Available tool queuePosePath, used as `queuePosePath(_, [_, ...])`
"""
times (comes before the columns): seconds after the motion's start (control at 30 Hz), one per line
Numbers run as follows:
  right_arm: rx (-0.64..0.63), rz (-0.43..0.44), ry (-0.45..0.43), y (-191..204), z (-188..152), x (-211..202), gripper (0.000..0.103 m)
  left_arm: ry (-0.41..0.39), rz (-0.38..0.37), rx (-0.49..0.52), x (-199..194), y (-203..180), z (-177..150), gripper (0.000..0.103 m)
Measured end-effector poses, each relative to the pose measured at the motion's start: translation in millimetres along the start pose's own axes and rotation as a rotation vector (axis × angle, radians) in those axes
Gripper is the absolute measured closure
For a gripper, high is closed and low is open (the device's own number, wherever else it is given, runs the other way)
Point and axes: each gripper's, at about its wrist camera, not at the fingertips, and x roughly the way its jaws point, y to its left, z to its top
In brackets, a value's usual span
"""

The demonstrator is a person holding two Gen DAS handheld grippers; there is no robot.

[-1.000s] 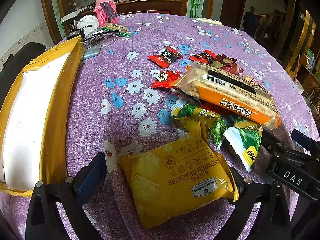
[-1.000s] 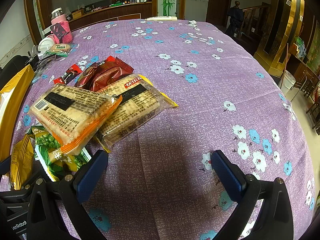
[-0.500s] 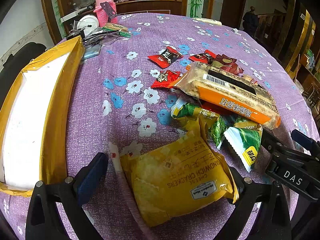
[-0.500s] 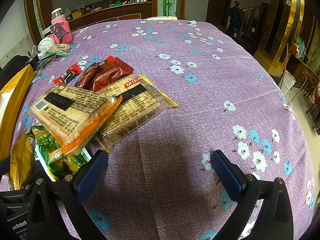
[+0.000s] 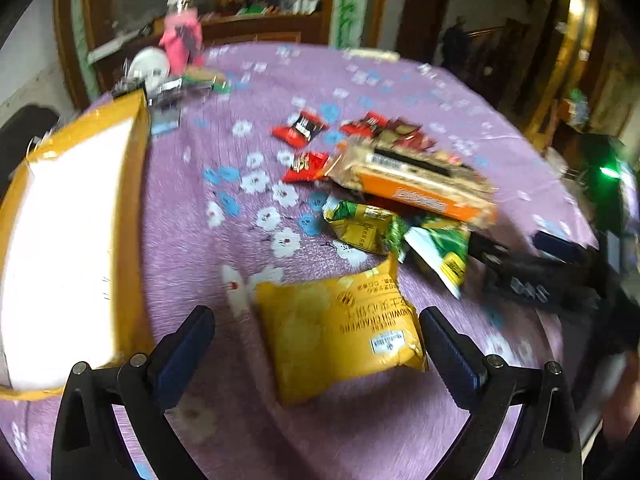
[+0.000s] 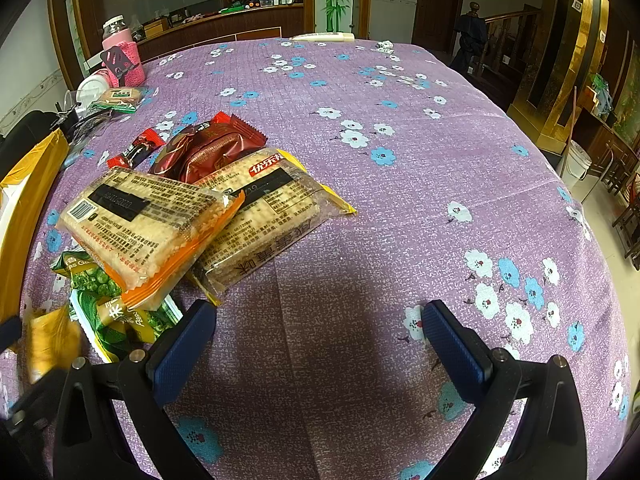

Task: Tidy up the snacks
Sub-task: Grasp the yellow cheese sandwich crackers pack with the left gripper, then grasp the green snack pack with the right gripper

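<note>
Lying between the wide-open left gripper (image 5: 316, 344), the yellow cracker pack (image 5: 340, 330) runs crosswise, print inverted.

The tablecloth (image 6: 400, 200) is matt woven cloth with a rough grain. On it, the cracker packs (image 6: 144, 224) wear clear, glossy plastic film; the maroon wrapper (image 6: 200, 152) behind them shines like foil. The yellow packet (image 5: 340, 328) looks smooth and glossy. The right gripper (image 6: 318, 336) has textured blue pads (image 6: 452, 344) on matt black plastic.
</note>
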Motion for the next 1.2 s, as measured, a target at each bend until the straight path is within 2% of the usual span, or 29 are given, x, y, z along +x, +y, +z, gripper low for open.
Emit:
queuePosePath(0.1, [0.0, 0.0, 0.0, -0.1, 0.0, 0.2, 0.0, -0.064, -0.046, 0.04, -18.1, 8.8, -10.7, 0.001])
queuePosePath(0.17, [0.0, 0.0, 0.0, 0.0, -0.1, 0.4, 0.0, -0.084, -0.049, 0.051, -20.8, 13.6, -17.1, 0.001])
queuePosePath(0.23, [0.001, 0.0, 0.0, -0.2, -0.1, 0.5, 0.0, -0.072, -0.081, 0.057, -20.8, 16.1, -20.4, 0.01])
queuePosePath(0.37, [-0.015, 0.012, 0.007, -0.8, -0.9, 0.3, 0.0, -0.092, -0.137, 0.078, -27.1, 13.2, -19.8, 0.017])
queuePosePath(0.5, [-0.109, 0.102, 0.045, -3.1, -5.5, -5.4, 0.0, -0.104, -0.158, 0.107, -33.8, 10.1, -19.9, 0.017])
queuePosePath(0.57, [-0.107, 0.192, 0.028, -9.2, -10.6, -17.7, 0.0, -0.101, -0.154, 0.129, -34.0, 6.6, -19.5, 0.017])
queuePosePath(0.63, [-0.128, 0.236, 0.003, -11.9, -15.4, -30.5, 0.0, -0.086, -0.14, 0.132, -30.1, 4.4, -17.6, 0.017])
queuePosePath(0.83, [-0.134, 0.302, -0.039, -18.1, -24.7, -52.3, 0.0, -0.032, -0.1, 0.167, -9.3, -10.7, -10.8, 0.017])
queuePosePath(0.9, [-0.147, 0.334, -0.04, -16.3, -26.2, -56.1, 0.003, -0.029, -0.079, 0.18, -4.1, -14.8, -9.2, 0.019])
queuePosePath(0.93, [-0.153, 0.345, -0.04, -14.7, -26.9, -58.0, 0.008, -0.015, -0.056, 0.188, 0.4, -16.2, -7.9, 0.031])
queuePosePath(1.07, [-0.199, 0.396, -0.027, 2.6, -24.6, -64.0, 0.028, -0.02, -0.048, 0.174, 2.5, -11.1, -6.4, 0.033])
queuePosePath(1.13, [-0.238, 0.411, -0.023, 17.0, -23.2, -66.2, 0.031, -0.036, -0.06, 0.163, 0.0, -9.4, -7.2, 0.038])
queuePosePath(1.2, [-0.27, 0.424, -0.018, 30.9, -21.5, -65.6, 0.031, -0.06, -0.083, 0.153, -5.0, -6.5, -7.8, 0.038])
